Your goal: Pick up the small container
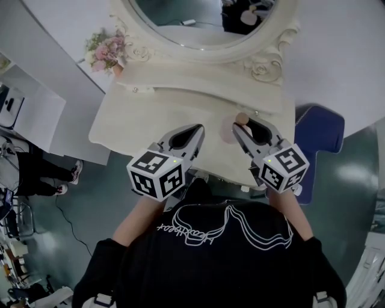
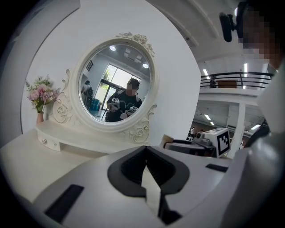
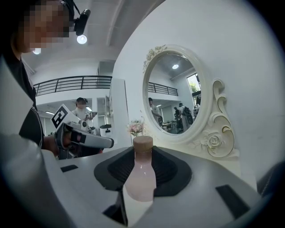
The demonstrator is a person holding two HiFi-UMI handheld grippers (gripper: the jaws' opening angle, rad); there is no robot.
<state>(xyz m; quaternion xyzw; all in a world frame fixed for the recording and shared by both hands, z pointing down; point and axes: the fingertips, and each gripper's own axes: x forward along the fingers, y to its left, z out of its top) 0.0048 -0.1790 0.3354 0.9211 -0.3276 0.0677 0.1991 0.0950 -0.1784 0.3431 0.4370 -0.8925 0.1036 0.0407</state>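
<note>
To the left of the oval mirror (image 1: 192, 15), at the edge of its carved frame, there is a small bunch of pink flowers (image 1: 105, 49) in a vase. In front of the mirror lies the cream dressing table (image 1: 132, 117), and both tools are held above it. The left gripper (image 1: 197, 129) is in front of the mirror's left half and points toward it. Its jaws meet at the tips, and in the left gripper view nothing is between them. The right gripper (image 1: 245, 123) is in front of the mirror's right half, just beside the left one but not touching it. Its jaws are pressed on the small container (image 3: 139, 178), a pale pink bottle with a tan round cap, which stands upright between the dark pads, one pad on each side of its body. The cap rises a little above the jaws, toward the mirror. Whether the bottom of the bottle touches the table, I cannot tell. Further to the right of the mirror, past the table's edge, is a dark blue seat (image 1: 325, 129) on the floor.
</note>
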